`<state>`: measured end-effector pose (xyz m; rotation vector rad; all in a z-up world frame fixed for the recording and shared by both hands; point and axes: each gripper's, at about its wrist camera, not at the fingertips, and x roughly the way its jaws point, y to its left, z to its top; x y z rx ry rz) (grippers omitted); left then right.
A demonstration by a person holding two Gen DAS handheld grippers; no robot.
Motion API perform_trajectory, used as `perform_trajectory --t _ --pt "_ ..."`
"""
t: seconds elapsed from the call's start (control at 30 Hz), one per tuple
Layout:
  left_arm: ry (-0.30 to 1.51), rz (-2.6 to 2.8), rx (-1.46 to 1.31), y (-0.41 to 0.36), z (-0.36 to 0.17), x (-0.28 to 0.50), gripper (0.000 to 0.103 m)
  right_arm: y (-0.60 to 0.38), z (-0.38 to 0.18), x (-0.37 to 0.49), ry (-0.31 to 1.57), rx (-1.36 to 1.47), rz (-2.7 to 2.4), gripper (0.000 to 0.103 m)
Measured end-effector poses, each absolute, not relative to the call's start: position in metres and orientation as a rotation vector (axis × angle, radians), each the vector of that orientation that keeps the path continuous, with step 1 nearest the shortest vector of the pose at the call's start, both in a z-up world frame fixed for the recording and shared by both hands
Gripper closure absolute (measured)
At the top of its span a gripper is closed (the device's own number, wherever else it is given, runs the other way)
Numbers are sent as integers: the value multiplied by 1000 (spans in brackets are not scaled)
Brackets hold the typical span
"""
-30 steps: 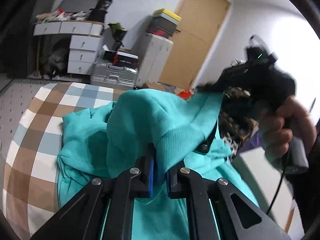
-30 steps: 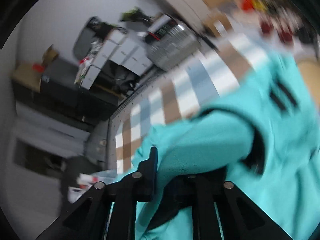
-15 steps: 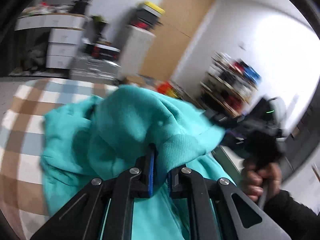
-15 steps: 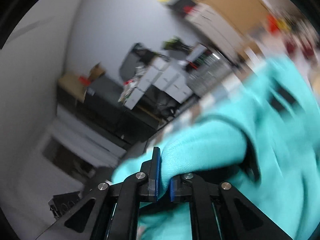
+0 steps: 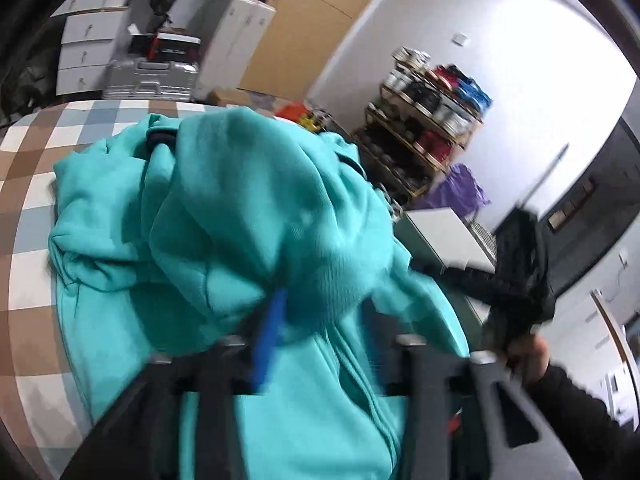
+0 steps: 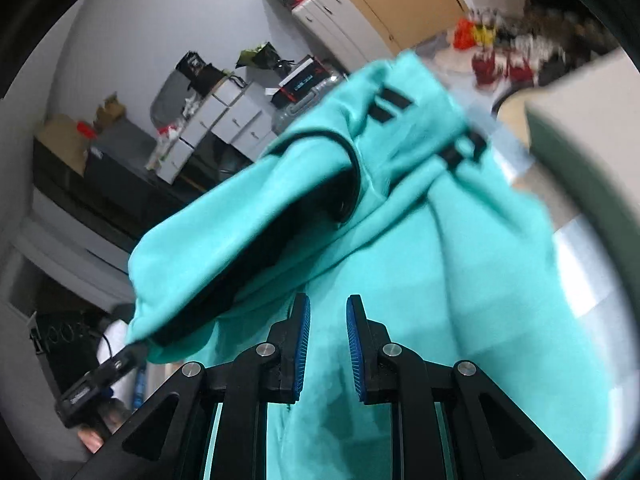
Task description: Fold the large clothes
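A large teal garment point(image 5: 240, 216) with black trim lies heaped on a brown, blue and white checked bed cover point(image 5: 28, 184). My left gripper point(image 5: 336, 336) is blurred and its jaws are opening wide. The garment's ribbed hem lies loose between them, against the blue pad point(image 5: 272, 332). My right gripper point(image 6: 328, 340) is opening too. Its blue pads stand apart with nothing pinched, and the teal garment point(image 6: 440, 280) spreads below them, a black-lined fold hanging to the left. In the left wrist view the right gripper point(image 5: 432, 272) points at the garment's right edge, held by a hand point(image 5: 528, 356).
Beyond the bed stand a silver suitcase point(image 5: 152, 76), white drawers point(image 5: 84, 48) and a wooden door point(image 5: 312, 20). A loaded shelf rack point(image 5: 424, 120) and a white box point(image 5: 444, 232) are at the right. A dark cabinet point(image 6: 100, 176) is at the left.
Both grippers were shut on teal cloth and now stand apart, the left one widely. The right gripper has dropped lower and further right in the left wrist view. The garment has sunk onto the bed.
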<state>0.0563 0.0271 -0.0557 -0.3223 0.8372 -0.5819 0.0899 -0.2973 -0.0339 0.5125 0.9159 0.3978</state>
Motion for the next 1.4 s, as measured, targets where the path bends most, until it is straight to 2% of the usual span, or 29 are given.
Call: perform_trajectory --t 0.03,0.07,0.13,0.23,0.3,0.5,0.57,0.6,0.63,0.67,0.7,0.8,1.03,1.13,1.23,1.4 --pt "804 -572 -305 30 -51 48 28 -293 -20 88 891 477 404 64" --pt "760 -578 -303 34 -46 41 25 -286 -6 87 860 432 406 41" --pt "680 -597 -285 37 -33 25 25 -270 26 82 796 336 408 20" --pt "605 -534 -272 49 -20 15 25 -230 67 86 721 192 435 11" --pt "585 -494 -305 62 -19 16 25 -192 73 102 748 109 464 7" --pt "610 -349 -568 119 -33 36 25 -99 21 135 947 -110 489 7" --pt "625 -324 -611 128 -38 40 25 -79 -1 142 1001 -178 467 10" --pt "627 -313 -621 131 -40 40 25 -75 -9 143 1020 -213 443 16" --pt "632 -298 -624 132 -41 41 25 -69 -16 147 1040 -254 416 47" --pt "636 -285 -622 133 -41 41 25 -64 -25 155 1081 -287 405 88" --pt "632 -277 -622 133 -42 42 25 -66 -30 159 1122 -283 413 93" --pt "644 -234 -611 136 -45 47 25 -69 -8 179 1096 -262 358 94" --pt "666 -205 -627 137 -54 52 25 -50 139 214 687 -373 192 95" --pt "669 -195 -633 138 -55 54 25 -60 170 208 518 -316 151 95" --pt "673 -195 -630 139 -55 55 25 -71 150 185 470 -304 193 95" --pt "685 -191 -632 135 -55 53 25 -89 47 117 599 -417 307 95"
